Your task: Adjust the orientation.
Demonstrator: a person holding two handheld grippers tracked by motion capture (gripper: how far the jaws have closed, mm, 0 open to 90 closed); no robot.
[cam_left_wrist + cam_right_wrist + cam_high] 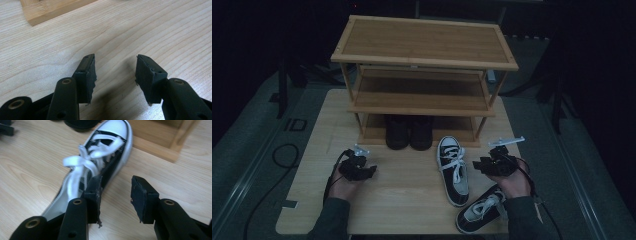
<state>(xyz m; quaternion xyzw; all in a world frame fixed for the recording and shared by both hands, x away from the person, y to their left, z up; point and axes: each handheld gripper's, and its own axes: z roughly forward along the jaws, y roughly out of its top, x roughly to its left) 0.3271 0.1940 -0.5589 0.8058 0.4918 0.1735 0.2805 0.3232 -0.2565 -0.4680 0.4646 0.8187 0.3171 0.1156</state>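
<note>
1. Overhead, the high view: a 3-tier wooden shoe rack (424,75) stands at the far side of the tabletop (407,195), with a pair of black shoes (409,132) on its lowest shelf. 1 black-and-white sneaker (453,170) lies on the tabletop just in front of the rack, toe toward it. A second sneaker (479,210) lies at the near edge, beside the right forearm. The left gripper (358,167) sits over bare wood, well apart from both sneakers. The right gripper (492,164) is just to the right of the first sneaker.

2. Left gripper view: the fingers (86,77) stand wide with nothing between them, only tabletop grain beneath. A corner of the rack's base (50,10) shows at top left.

3. Right gripper view: the fingers (93,197) are parted and hold nothing. The sneaker (100,160) lies just beside the left finger, white laces loose, toe cap near the rack's base (160,142).
</note>
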